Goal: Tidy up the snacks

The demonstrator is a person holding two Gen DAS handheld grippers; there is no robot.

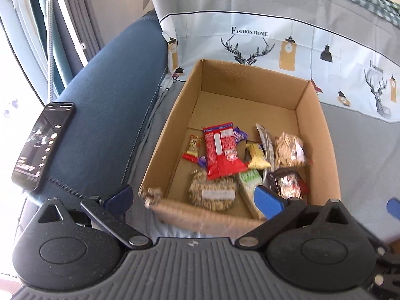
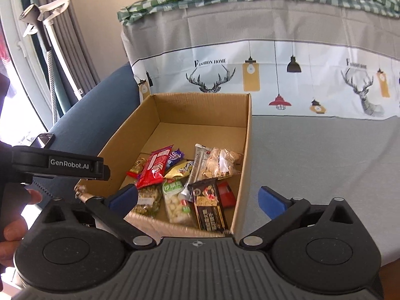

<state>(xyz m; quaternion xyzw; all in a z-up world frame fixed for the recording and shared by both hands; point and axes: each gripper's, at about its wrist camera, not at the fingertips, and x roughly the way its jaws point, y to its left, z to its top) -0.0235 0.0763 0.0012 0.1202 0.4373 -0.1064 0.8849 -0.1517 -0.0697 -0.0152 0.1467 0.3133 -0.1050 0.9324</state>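
An open cardboard box (image 1: 312, 115) stands on a grey-covered surface; it also shows in the right wrist view (image 2: 246, 135). Several snack packs lie in its near half: a red packet (image 1: 221, 150), a round seed cake (image 1: 212, 193), a clear bag of biscuit sticks (image 1: 290, 150), a yellow pack (image 1: 257, 156). In the right wrist view the red packet (image 2: 155, 168), a green-labelled bag (image 2: 175, 201) and a black-gold bar (image 2: 208, 205) show. My left gripper (image 1: 192, 200) is open and empty over the box's near wall. My right gripper (image 2: 197, 198) is open and empty above the near snacks.
A blue cushioned armrest (image 1: 107, 115) runs left of the box, with a black phone (image 1: 43, 147) lying on it. A deer-print cloth (image 1: 250, 42) hangs behind. The grey surface (image 2: 312, 155) spreads right of the box. The left gripper's body (image 2: 57, 165) sits at left.
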